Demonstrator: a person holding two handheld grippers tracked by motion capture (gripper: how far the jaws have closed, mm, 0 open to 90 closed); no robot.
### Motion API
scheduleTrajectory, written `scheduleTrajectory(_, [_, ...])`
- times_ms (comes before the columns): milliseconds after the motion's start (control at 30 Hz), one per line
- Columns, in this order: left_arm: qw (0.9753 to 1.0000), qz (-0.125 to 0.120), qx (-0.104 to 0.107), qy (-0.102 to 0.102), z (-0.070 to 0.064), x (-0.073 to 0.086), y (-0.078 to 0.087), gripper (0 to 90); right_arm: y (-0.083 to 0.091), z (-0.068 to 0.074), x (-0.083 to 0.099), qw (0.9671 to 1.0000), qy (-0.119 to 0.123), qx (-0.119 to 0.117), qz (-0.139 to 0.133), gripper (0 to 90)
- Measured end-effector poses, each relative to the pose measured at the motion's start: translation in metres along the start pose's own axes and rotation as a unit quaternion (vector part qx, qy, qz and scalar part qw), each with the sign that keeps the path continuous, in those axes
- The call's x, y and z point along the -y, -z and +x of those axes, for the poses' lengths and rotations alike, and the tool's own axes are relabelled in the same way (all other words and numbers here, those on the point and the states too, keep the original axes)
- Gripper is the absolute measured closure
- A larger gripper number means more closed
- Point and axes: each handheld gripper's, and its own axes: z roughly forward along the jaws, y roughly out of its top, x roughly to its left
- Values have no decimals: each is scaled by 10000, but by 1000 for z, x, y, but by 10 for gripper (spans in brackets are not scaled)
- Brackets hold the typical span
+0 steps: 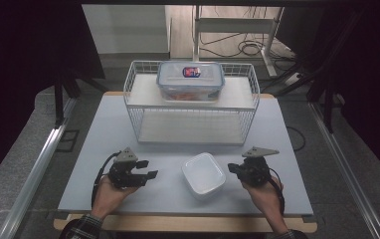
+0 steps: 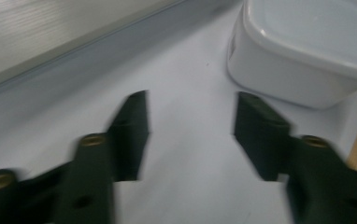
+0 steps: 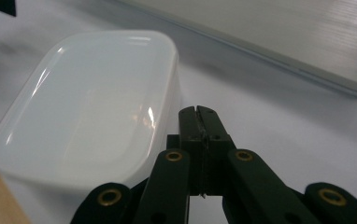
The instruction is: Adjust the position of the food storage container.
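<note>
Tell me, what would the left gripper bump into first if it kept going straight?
Probably the white rounded plastic container. The left gripper, fingers open, points across the bare table toward it, though the box sits a little off to one side.

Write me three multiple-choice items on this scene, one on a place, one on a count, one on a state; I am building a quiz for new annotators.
1. Where does the clear blue-latched box stand?
A. on the wire rack's top shelf
B. on the table beside the white container
C. on the floor

2. How many food containers are there?
A. one
B. two
C. four

3. How do the two claws stand?
A. both open
B. left shut, right open
C. left open, right shut

Answers:
1 A: in the high view the box rests on the upper shelf of the wire rack.
2 B: the clear box plus the white container on the table.
3 C: the left claw shows a wide gap between its jaws; the right claw has its jaws pressed together, holding nothing.
</note>
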Motion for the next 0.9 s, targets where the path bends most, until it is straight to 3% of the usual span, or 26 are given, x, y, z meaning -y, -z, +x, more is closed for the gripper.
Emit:
scheduleTrajectory(167, [9999,-27,115,-121,5,-13,-18,776,14,11,14,9999,-16,-102,-19,895])
scheduleTrajectory(300, [9991,73,263,-332,7,-30,-43,877,18,30,23,9995,111,-305,66,895])
scheduleTrajectory(433, [9976,246,459,-462,7,-42,-74,894,11,37,30,9985,230,-412,295,895])
scheduleTrajectory(600, [9957,348,734,-450,4,-49,-100,894,5,32,31,9981,148,-423,432,895])
scheduleTrajectory(733, [9930,490,908,-577,-1,-50,-100,893,-3,28,30,9975,105,-419,564,895])
scheduleTrajectory(833, [9936,521,835,-555,-4,-49,-96,895,-7,22,27,9977,15,-382,555,895])
scheduleTrajectory(867, [9941,506,875,-398,-6,-47,-93,895,-7,21,27,9977,-12,-388,553,895])
scheduleTrajectory(900, [9940,520,872,-411,-6,-46,-92,894,-9,17,24,9978,-87,-413,511,895])
